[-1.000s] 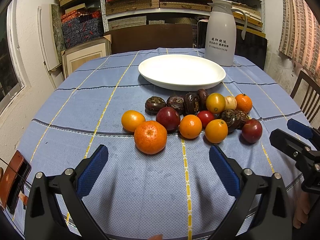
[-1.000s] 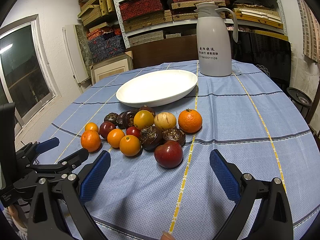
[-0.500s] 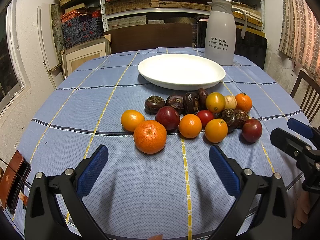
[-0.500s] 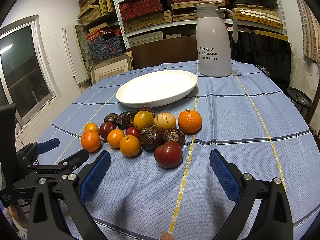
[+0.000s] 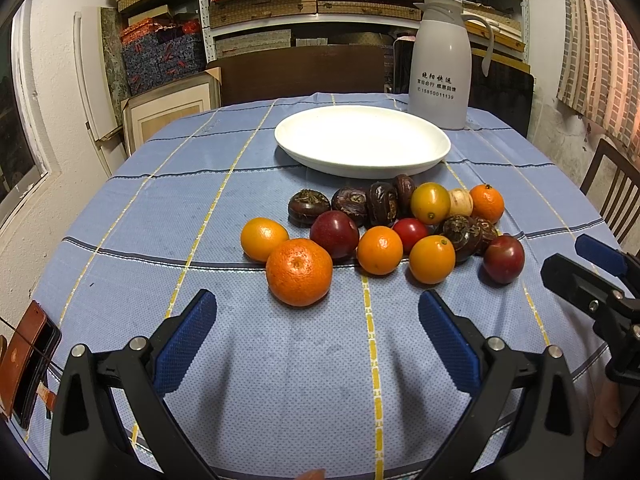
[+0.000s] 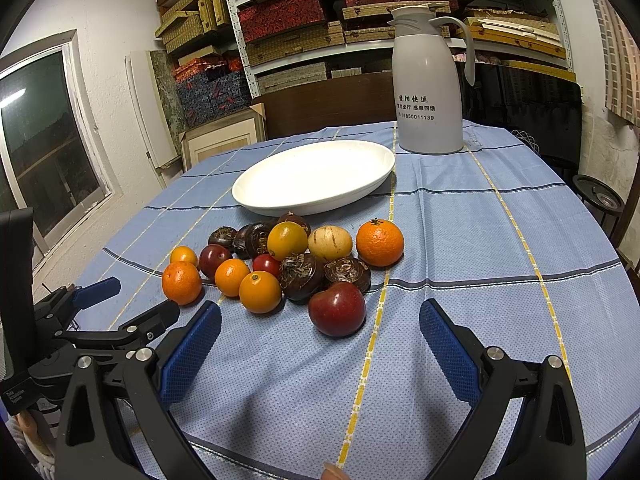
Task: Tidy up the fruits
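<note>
I have both tongs spread wide and holding nothing: my left gripper [image 5: 318,326] hangs low over the blue checked tablecloth [image 5: 160,208] with the big dimpled orange [image 5: 299,271] at its 12 o'clock, and my right gripper [image 6: 320,332] has the glossy dark-red plum [image 6: 337,309] at its 12. The fruit pile [image 6: 288,256] (oranges, yellow-orange rounds, wrinkled dark-brown ones, one pale one) huddles touching on the cloth, with the bare white plate [image 6: 316,178] just beyond at 12 o'clock and the grey thermos jug [image 6: 428,80] at 1.
</note>
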